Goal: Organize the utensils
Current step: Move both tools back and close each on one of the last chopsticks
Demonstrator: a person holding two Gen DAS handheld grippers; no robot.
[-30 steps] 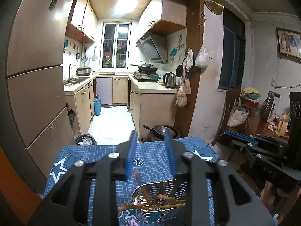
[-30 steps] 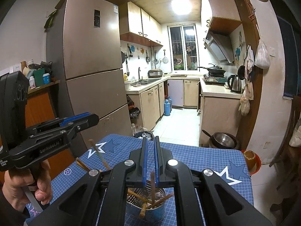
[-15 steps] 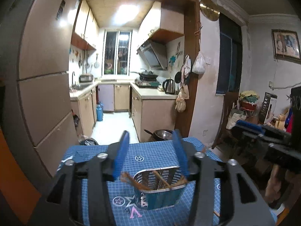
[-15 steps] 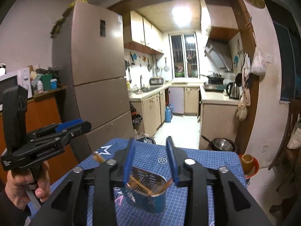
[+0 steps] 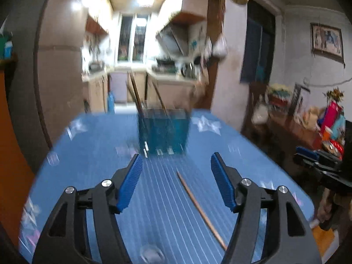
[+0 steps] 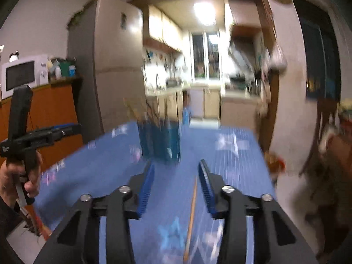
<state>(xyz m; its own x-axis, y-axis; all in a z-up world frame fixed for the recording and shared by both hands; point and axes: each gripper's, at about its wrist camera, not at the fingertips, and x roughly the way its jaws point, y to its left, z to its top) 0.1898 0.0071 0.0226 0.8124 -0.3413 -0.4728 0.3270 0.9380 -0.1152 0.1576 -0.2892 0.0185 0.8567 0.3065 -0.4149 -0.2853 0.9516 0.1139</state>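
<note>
A blue grid mat with white stars covers the table in front of you, its far edge meeting the doorway of a lit kitchen. Both views are smeared by motion blur. A tall refrigerator stands at far left in the right wrist view, with a white microwave on an orange-brown cabinet further left.

The utensil holder stands upright near the far middle of the mat, several wooden chopsticks leaning out of its top. Blur hides how many there are.

Your left gripper hangs over the near half of the mat, its blue-padded fingers spread wide and holding nothing. In the right wrist view it shows at far left, gripped in your hand.

Your right gripper also hangs over the near mat, jaws parted somewhat less widely and empty.

One loose chopstick lies flat on the mat, well short of the holder. In the left wrist view it runs from between the fingers toward near right. In the right wrist view it lies below the gap, close to the right finger.
</note>
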